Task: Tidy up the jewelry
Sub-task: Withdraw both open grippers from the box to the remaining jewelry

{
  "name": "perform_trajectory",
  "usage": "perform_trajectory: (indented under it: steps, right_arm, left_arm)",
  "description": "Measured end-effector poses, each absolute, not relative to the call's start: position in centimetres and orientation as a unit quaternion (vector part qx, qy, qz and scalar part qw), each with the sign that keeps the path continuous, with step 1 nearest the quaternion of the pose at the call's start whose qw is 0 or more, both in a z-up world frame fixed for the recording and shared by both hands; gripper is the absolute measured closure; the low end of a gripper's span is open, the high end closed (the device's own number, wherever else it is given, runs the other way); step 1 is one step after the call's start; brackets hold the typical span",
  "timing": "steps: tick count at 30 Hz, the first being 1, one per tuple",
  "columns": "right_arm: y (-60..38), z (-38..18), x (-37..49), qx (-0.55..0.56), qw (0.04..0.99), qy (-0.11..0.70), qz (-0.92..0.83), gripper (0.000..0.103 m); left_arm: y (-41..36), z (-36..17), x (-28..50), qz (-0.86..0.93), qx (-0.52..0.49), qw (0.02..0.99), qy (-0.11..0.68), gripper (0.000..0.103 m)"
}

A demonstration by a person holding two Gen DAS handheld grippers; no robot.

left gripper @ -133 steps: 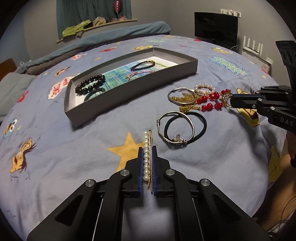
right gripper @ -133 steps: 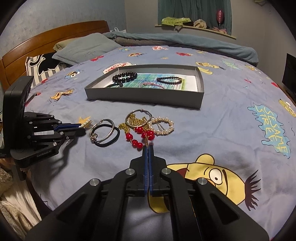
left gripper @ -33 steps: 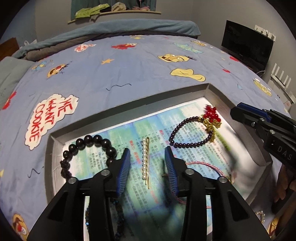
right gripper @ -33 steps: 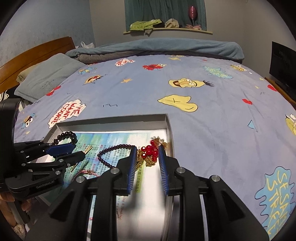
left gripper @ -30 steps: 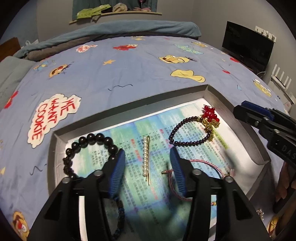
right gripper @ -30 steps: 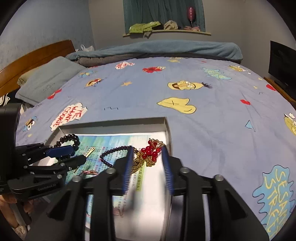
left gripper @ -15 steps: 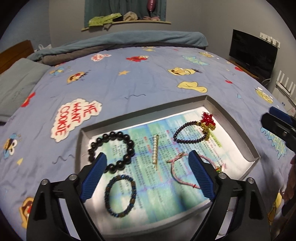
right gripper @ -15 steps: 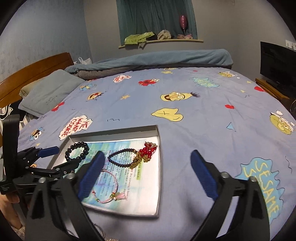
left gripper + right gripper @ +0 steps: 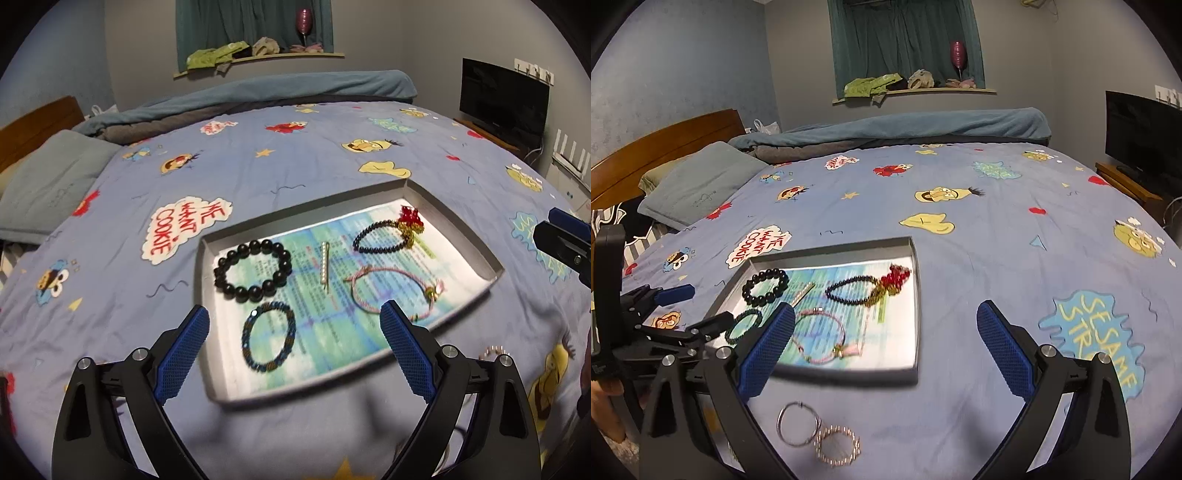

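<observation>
Black tongs (image 9: 293, 349) with blue textured pads (image 9: 404, 352), silver screws.

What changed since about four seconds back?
Both tongs let go. The pearl hair clip left the left tongs and lies in the gray tray; the red bead ornament left the right tongs and lies there too. Both tongs open, pulled back. Silver ring and pearl bracelet unmoved on the bedspread.

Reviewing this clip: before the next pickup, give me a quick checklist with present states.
1. Left claw empty, wide open: ok.
2. Right claw empty, wide open: ok.
3. Pearl hair clip lying inside the grey tray: ok.
4. Red bead piece inside the tray, beside the dark bead bracelet: ok.
5. All jewelry in the tray: not ok; a silver ring and pearl ring lie on the bedspread.
6. More loose pieces under the claws: cannot tell.
</observation>
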State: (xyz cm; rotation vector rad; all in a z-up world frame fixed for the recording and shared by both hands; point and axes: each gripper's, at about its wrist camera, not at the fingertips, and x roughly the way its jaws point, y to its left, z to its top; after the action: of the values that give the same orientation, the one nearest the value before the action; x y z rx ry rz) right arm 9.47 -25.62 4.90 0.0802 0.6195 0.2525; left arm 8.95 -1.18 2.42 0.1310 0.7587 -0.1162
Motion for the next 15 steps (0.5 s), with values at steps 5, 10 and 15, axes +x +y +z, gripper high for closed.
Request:
perform_trajectory:
  steps: [5, 10, 15]
  right_arm:
    - [-25.9, 4.5, 7.9, 0.056, 0.941, 0.307, 0.129, 0.006]
    - [-25.5, 3.9, 5.8, 0.051, 0.942, 0.306, 0.131, 0.006]
    - [-24.9, 2.7, 4.6, 0.025, 0.938, 0.318, 0.137, 0.006]
  left_arm:
    - [-0.8, 2.6, 7.2, -0.062, 0.059, 0.926, 0.368, 0.01]
    - [-0.8, 2.2, 5.2, -0.07, 0.061, 0.924, 0.371, 0.01]
    - [-0.9, 1.0, 3.1, -0.087, 0.055, 0.917, 0.385, 0.01]
